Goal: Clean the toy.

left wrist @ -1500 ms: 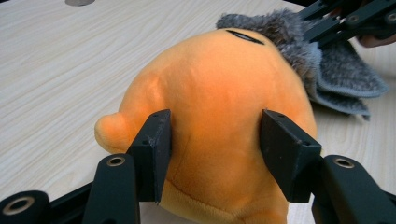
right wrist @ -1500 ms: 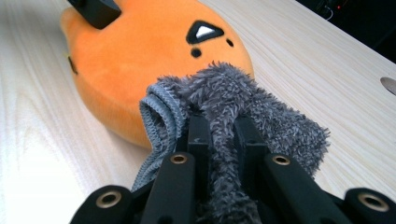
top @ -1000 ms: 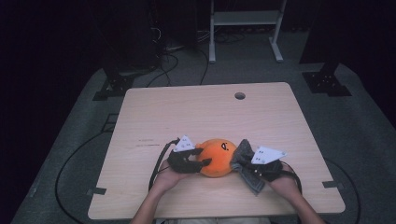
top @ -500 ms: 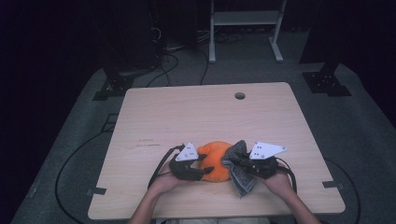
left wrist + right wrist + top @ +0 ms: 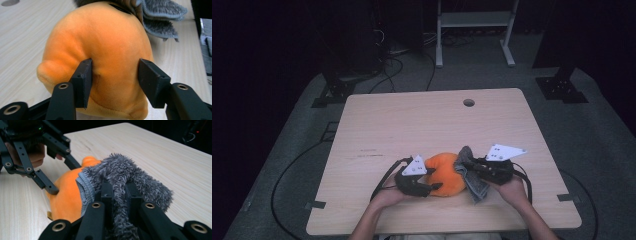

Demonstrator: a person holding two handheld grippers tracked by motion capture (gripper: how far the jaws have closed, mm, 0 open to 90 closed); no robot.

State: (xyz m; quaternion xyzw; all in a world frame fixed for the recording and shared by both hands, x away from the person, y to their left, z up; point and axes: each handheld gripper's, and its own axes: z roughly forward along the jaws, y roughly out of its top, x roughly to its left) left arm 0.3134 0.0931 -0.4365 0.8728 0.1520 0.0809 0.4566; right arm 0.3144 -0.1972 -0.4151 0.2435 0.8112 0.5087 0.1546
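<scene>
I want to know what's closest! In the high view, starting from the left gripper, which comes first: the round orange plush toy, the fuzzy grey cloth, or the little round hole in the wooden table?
1. Round orange plush toy: squeezed between the left gripper jaws.
2. Fuzzy grey cloth: beyond the toy, on its right side.
3. Little round hole: far up the wooden table, near its back edge.

A pale wooden desk (image 5: 412, 125) standing in a dark room

Light is falling on the desk and leaving the room behind it almost black. A round cable hole (image 5: 469, 102) is sitting near the desk's far edge, and grey carpet (image 5: 597, 130) is spreading out around it. Black cables (image 5: 287, 170) are trailing over the floor off the left edge, and a white metal frame (image 5: 474, 30) is standing beyond the far edge.
</scene>
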